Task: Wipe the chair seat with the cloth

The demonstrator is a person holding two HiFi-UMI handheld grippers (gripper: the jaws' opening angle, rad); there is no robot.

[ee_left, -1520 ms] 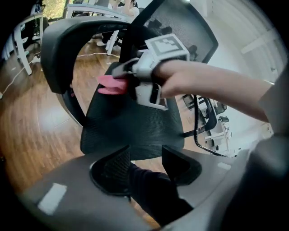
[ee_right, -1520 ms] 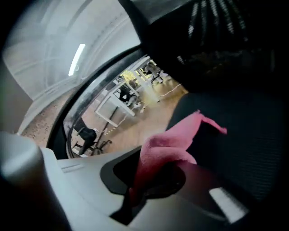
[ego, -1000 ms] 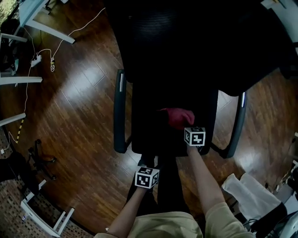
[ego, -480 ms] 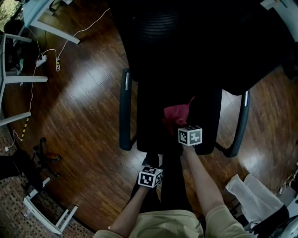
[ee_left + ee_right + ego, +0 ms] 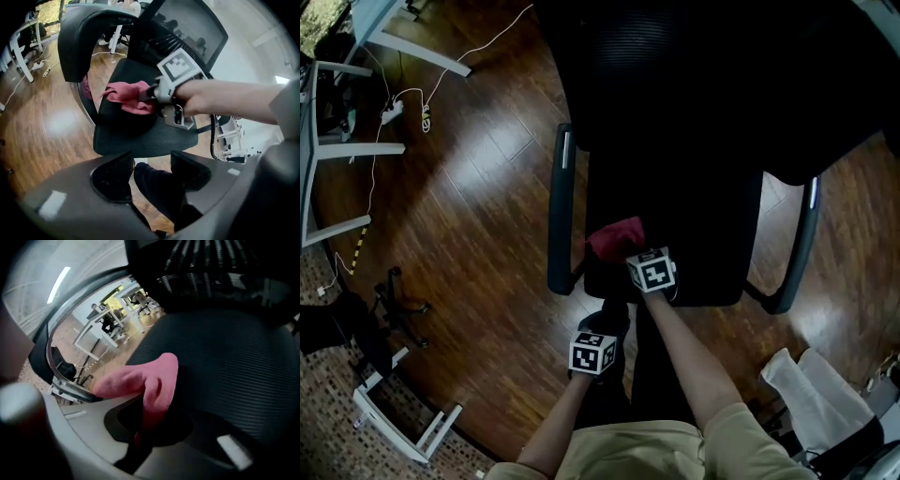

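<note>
The right hand-held gripper (image 5: 147, 425) is pinching the red-pink fabric cloth (image 5: 150, 380); a fold of the cloth runs down between its jaws. The cloth lies on the black mesh chair seat (image 5: 703, 234), at the front corner nearest the curved black armrest (image 5: 562, 211) on the head view's left side. The left hand-held gripper (image 5: 150, 171) is off the seat, in front of its front edge. Its jaws have just been opening and now stand spread wide with nothing gripped. Beyond them are only the person's dark trouser leg (image 5: 159, 187) and the dark wooden floor (image 5: 478, 216).
</note>
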